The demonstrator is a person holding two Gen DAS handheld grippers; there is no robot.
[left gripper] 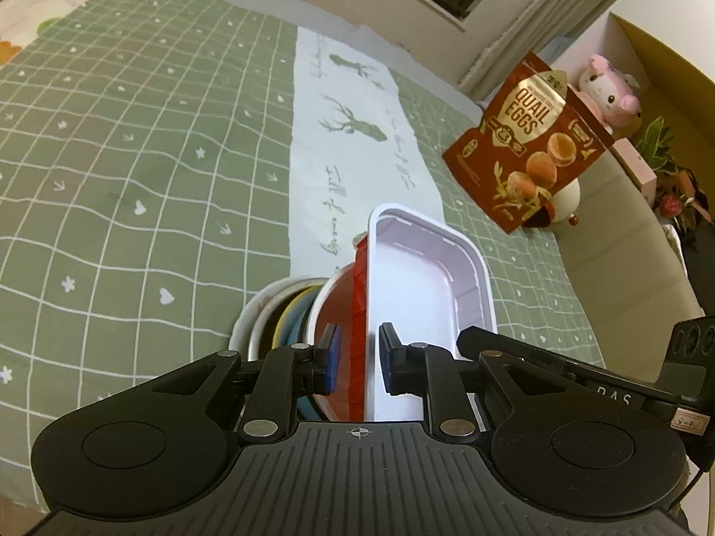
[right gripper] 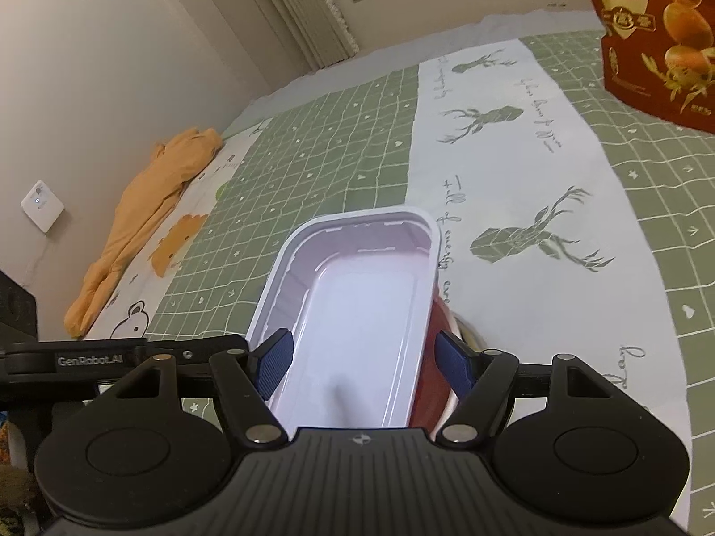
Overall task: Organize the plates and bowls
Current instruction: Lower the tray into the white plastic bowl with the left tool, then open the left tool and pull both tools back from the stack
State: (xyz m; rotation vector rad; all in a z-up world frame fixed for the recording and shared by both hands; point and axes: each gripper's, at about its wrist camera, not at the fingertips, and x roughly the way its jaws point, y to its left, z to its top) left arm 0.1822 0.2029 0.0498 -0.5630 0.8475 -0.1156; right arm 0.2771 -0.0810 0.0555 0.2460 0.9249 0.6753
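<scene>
Bowls [left gripper: 286, 312] and a white rectangular tray [left gripper: 429, 286] sit gathered in one cluster on a bed [left gripper: 134, 156] spread with a green checked cover, at the near edge of a pale strip printed with deer. In the left wrist view, several round dishes lie nested inside one another to the left of the tray, their rims showing white, yellow and blue, with a red-lined bowl [left gripper: 339, 312] on top and pressed against the tray's left wall.

The left claw [left gripper: 357, 364] is clenched nearly shut over the tray's left rim and a red edge beside it; whether the pads actually press on either cannot be told. The right claw [right gripper: 364, 364] stands half spread, straddling the near end of the tray [right gripper: 357, 312], its left pad inside the tray and its right pad outside; contact with the walls cannot be told, so a grip there is unconfirmed.

A red pouch of quail eggs [left gripper: 527, 147] stands on the far right of the bed, well apart from the dishes, and an orange garment [right gripper: 143, 214] lies along the far left edge by the wall.

Judged from how things lie, the gathering appears largely done: no stray plate or bowl shows elsewhere on the cover. What seems left is settling the tray squarely on or beside the nested stack and letting go.
</scene>
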